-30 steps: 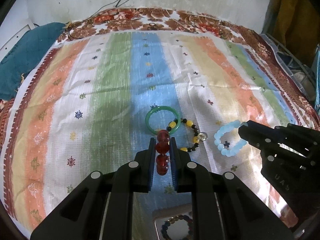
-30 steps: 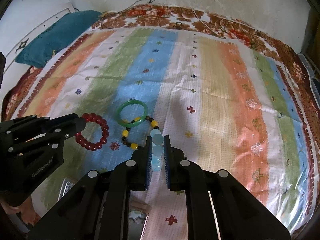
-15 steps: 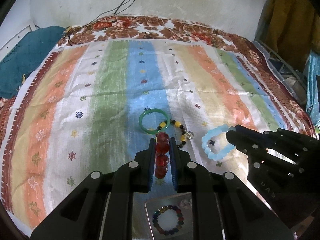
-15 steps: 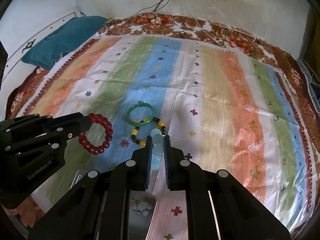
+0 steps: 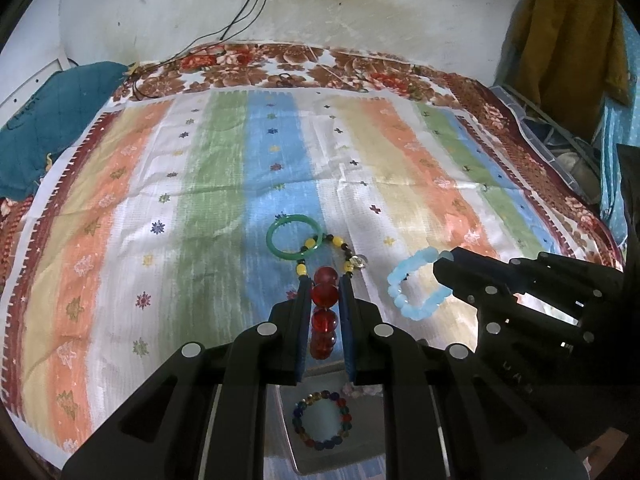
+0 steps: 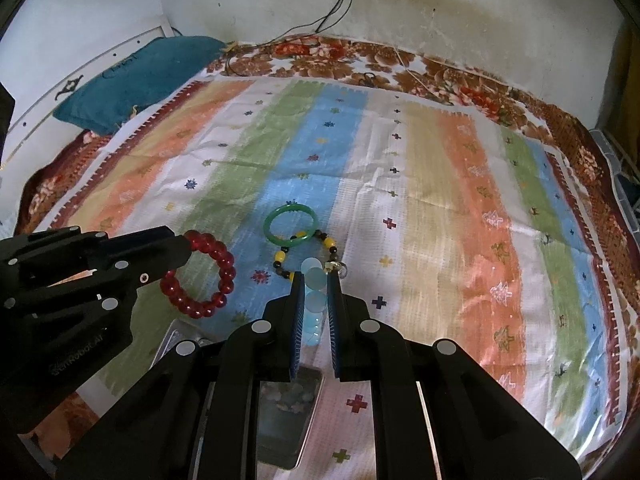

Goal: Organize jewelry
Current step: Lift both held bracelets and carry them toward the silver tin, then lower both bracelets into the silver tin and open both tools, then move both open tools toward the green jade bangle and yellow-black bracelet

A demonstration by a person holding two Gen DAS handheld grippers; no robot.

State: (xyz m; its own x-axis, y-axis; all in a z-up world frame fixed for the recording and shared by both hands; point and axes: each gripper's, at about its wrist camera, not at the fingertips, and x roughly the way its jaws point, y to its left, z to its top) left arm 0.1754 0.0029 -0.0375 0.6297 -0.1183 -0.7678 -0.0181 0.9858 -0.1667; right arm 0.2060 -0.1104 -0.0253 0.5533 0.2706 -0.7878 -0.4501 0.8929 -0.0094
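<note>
My left gripper point(image 5: 325, 280) is shut on a red bead bracelet point(image 5: 324, 312), which hangs off its tips as a ring in the right wrist view point(image 6: 200, 276). My right gripper point(image 6: 314, 276) is shut on a pale blue bead bracelet point(image 6: 313, 300), seen as a loop in the left wrist view point(image 5: 416, 284). Both are lifted above the striped cloth point(image 5: 200, 208). A green bangle point(image 5: 295, 236) and a yellow-and-black bead bracelet point(image 5: 340, 258) lie on the blue stripe ahead. Below the left gripper a metal tray point(image 5: 288, 432) holds a multicoloured bead bracelet point(image 5: 322, 420).
A teal cushion point(image 6: 140, 76) lies at the bed's far left corner. Cables point(image 6: 340, 4) hang down the back wall. Clothes point(image 5: 560, 52) hang at the right. A second shiny tray point(image 6: 288, 416) sits under the right gripper.
Both grippers have drawn back towards the near edge and risen, each carrying its bracelet. The trays below have come further into view. The bangle and yellow-black bracelet stay put.
</note>
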